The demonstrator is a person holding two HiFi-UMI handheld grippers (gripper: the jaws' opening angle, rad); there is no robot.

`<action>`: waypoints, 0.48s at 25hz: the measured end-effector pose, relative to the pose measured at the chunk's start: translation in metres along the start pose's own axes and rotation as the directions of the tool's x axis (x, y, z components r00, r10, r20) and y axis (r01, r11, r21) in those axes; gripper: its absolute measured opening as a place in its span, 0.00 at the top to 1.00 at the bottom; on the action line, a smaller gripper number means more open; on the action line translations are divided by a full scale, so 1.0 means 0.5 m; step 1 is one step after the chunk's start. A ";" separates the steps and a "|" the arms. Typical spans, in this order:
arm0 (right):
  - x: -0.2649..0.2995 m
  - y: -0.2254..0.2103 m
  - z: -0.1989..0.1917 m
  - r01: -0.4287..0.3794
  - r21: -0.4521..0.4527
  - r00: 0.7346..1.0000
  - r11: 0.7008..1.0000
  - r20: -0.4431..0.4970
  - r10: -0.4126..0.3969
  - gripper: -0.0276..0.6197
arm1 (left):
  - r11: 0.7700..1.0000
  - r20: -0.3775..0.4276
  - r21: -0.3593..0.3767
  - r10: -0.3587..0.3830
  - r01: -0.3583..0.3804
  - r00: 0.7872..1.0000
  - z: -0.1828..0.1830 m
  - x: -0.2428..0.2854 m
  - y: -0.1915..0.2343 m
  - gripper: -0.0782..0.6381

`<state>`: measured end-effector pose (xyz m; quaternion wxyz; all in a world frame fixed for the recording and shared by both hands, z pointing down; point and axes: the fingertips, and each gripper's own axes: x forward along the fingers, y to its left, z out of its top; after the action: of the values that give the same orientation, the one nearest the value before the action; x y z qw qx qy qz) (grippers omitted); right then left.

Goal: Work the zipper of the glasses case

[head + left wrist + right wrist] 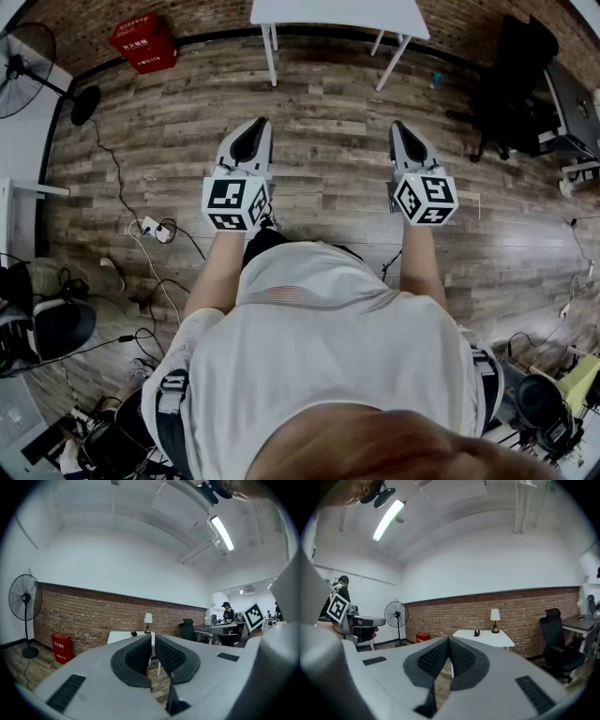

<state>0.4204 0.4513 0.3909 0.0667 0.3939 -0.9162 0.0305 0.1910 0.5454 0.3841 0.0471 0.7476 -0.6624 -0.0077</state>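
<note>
A white table [337, 14] is set against a brick wall [525, 616]. Well short of the table, the left tool [262, 123] and right tool [398, 125] are held over wooden floor [328, 103], both closed and empty. On the table, beside a lamp [495, 619], a small dark object [476, 632] lies, too small to be identified as the glasses case.

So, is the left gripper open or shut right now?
Shut: the left gripper has its jaws together at the tips, nothing between them.
</note>
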 end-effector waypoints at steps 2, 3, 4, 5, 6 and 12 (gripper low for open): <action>-0.008 -0.007 -0.005 -0.002 -0.004 1.000 1.000 -0.001 0.002 0.88 | 1.000 0.002 0.001 0.000 0.000 1.000 -0.002 0.001 -0.013 0.85; -0.011 -0.009 -0.006 -0.003 -0.005 1.000 1.000 -0.002 0.003 0.88 | 1.000 0.002 0.002 -0.001 0.001 1.000 -0.002 0.002 -0.017 0.85; -0.011 -0.011 -0.007 -0.003 -0.005 1.000 1.000 -0.003 0.003 0.88 | 1.000 0.001 0.003 -0.001 0.001 1.000 -0.003 0.003 -0.019 0.85; -0.010 -0.011 -0.007 -0.002 -0.004 1.000 1.000 -0.003 0.002 0.88 | 1.000 0.000 0.003 -0.002 0.002 1.000 -0.002 0.004 -0.017 0.85; -0.007 -0.009 -0.007 -0.003 -0.004 1.000 1.000 -0.004 0.003 0.88 | 1.000 -0.001 0.003 -0.001 0.001 1.000 -0.002 0.004 -0.015 0.85; -0.003 0.005 -0.007 -0.020 -0.013 1.000 1.000 -0.005 0.020 0.88 | 1.000 0.000 0.001 0.006 -0.006 1.000 -0.001 -0.001 -0.010 0.85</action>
<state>0.4200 0.4543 0.3941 0.0714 0.3843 -0.9201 0.0262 0.1958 0.5466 0.3840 0.0471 0.7455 -0.6648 -0.0072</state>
